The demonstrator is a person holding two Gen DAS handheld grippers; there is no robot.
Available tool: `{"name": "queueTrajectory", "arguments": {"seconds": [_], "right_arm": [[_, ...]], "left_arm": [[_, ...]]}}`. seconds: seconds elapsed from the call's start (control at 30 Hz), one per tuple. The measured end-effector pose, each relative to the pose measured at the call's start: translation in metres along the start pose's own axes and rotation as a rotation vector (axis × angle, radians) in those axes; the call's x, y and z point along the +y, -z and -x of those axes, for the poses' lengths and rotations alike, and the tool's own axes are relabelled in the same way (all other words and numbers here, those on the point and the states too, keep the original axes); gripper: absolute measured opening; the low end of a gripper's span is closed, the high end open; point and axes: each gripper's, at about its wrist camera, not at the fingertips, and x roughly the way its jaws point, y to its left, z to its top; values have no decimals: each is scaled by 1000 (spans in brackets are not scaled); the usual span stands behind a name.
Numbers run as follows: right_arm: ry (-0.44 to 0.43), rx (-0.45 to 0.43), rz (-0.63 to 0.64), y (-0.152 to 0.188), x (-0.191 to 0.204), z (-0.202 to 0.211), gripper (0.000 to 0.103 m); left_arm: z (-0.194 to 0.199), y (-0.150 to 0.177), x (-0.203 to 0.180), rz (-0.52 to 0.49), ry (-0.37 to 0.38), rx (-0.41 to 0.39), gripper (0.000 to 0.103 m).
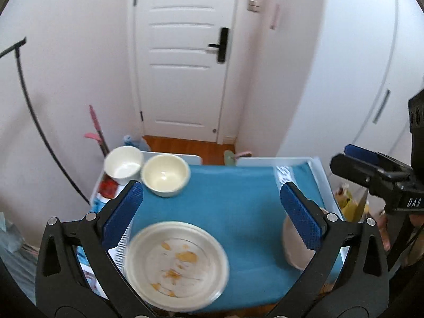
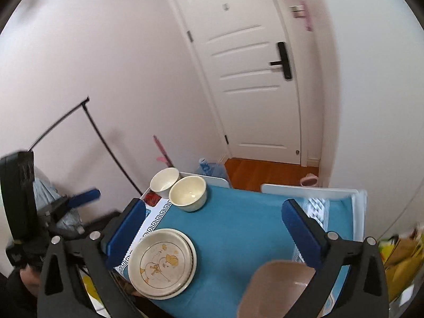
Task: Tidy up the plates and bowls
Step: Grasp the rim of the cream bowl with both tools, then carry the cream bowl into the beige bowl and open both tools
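A white plate (image 1: 176,263) with an orange cartoon print lies at the near left of the blue cloth; in the right wrist view (image 2: 162,263) it sits stacked on a second plate. Two bowls stand at the far left: a white one (image 1: 123,164) (image 2: 164,181) and a cream one (image 1: 165,175) (image 2: 188,193). A beige dish (image 1: 295,246) (image 2: 275,288) lies at the near right. My left gripper (image 1: 212,212) is open above the cloth, between plate and beige dish. My right gripper (image 2: 213,228) is open above the cloth, holding nothing.
The small table (image 1: 322,177) has white raised edges and a blue cloth (image 2: 238,228). A white door (image 1: 182,61) and wooden floor lie behind. A yellow bag (image 2: 402,259) sits to the right, and a black stand (image 1: 29,100) leans at the left wall.
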Motion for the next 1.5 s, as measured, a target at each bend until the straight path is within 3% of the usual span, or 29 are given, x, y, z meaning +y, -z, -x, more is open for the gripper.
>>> {"name": "queueTrajectory", "arguments": {"seconds": [0.13, 0.33, 0.5, 0.67, 0.9, 0.97, 1.13, 1.23, 1.5], "right_arm": [[19, 0, -26, -15, 24, -31, 102], [14, 125, -90, -28, 47, -114, 102], [55, 255, -136, -22, 57, -193, 101], [87, 377, -198, -3, 48, -258, 76], [124, 485, -250, 16, 31, -316, 49], [126, 501, -251, 19, 28, -327, 43], [133, 518, -257, 23, 24, -343, 31], [118, 522, -275, 26, 23, -347, 15], [110, 500, -305, 27, 22, -347, 14]], "left_arm": [[-18, -15, 50, 48, -13, 34, 103], [-78, -21, 124, 129, -6, 153, 103], [-133, -8, 165, 153, 46, 254, 99], [-206, 9, 188, 203, 109, 384, 72], [-269, 28, 186, 198, 152, 488, 44], [-282, 31, 183, 198, 170, 513, 28], [-294, 31, 175, 167, 179, 522, 21], [-296, 30, 175, 161, 178, 520, 20], [-303, 25, 174, 118, 158, 516, 19]]}}
